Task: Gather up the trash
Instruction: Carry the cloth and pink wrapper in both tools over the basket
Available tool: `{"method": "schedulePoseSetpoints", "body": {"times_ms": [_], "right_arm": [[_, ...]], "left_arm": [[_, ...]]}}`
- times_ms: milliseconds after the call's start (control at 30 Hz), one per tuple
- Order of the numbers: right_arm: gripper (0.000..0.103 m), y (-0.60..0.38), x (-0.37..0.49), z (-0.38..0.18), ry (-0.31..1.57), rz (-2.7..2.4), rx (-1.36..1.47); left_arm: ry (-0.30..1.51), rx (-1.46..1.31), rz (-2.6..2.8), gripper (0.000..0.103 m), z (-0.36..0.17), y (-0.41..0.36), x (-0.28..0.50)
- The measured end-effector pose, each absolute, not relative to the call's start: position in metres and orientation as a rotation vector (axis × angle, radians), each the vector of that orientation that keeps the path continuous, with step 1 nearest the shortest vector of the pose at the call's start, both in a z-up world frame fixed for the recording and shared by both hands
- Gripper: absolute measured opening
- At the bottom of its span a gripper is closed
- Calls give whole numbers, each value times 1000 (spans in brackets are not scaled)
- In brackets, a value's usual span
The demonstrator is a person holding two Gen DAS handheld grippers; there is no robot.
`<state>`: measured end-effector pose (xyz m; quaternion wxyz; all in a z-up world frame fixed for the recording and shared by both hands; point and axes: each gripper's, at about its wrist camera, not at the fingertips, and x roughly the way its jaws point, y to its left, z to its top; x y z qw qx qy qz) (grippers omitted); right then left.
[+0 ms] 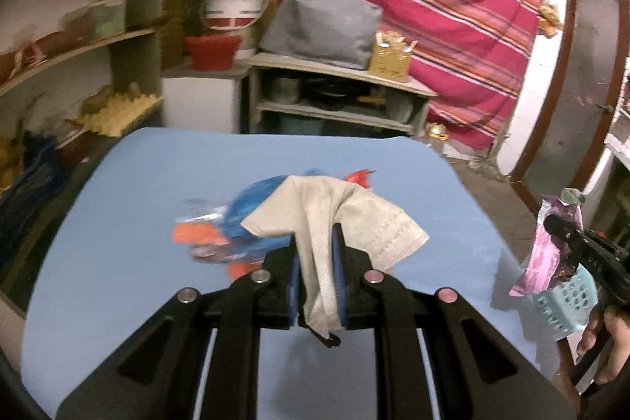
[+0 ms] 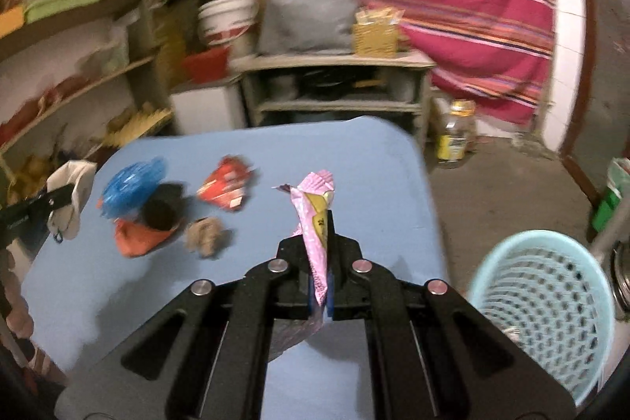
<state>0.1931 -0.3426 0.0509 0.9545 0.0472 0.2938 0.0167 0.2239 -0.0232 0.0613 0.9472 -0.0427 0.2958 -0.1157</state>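
Left wrist view: the left gripper (image 1: 317, 235) is clamped tight on a white face mask (image 1: 334, 219), which drapes over both sides of the jaws, its ear loop dangling below. Beyond it on the blue table (image 1: 138, 184) lies a blurred heap, a blue wrapper (image 1: 252, 211) and orange scraps, hard to separate in the smear. Far right, the right gripper (image 1: 559, 227) carries a pink wrapper (image 1: 539, 258), with the mint basket (image 1: 567, 302) just behind it.

Right wrist view: the right gripper (image 2: 323, 223) is pinched fully closed on that pink wrapper (image 2: 313, 219), which stands up out of the jaws above the table (image 2: 374, 164). Left on the tabletop: blue wrapper (image 2: 132, 185), red packet (image 2: 224, 189), orange packet (image 2: 138, 237), crumpled brown paper (image 2: 204, 237). The basket (image 2: 543, 306) sits at lower right, off the table's edge. At far left, the left gripper (image 2: 65, 193) holds the mask (image 2: 75, 199).
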Motion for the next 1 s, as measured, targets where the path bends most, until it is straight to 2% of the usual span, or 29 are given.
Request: {"method": "schedulePoseSetpoints", "body": {"times_ms": [500,633,1000], "right_arm": [[5,-515,122,58,571,-306,126],[5,-535,112,52,585,-337,105],[7,-565,115,36,607,-332,145]], "left_arm": [[549,28,-487,15,84,-206,226],[547,45,-555,15,82,-256,224],[539,88,-663,15,69,-333,207]]}}
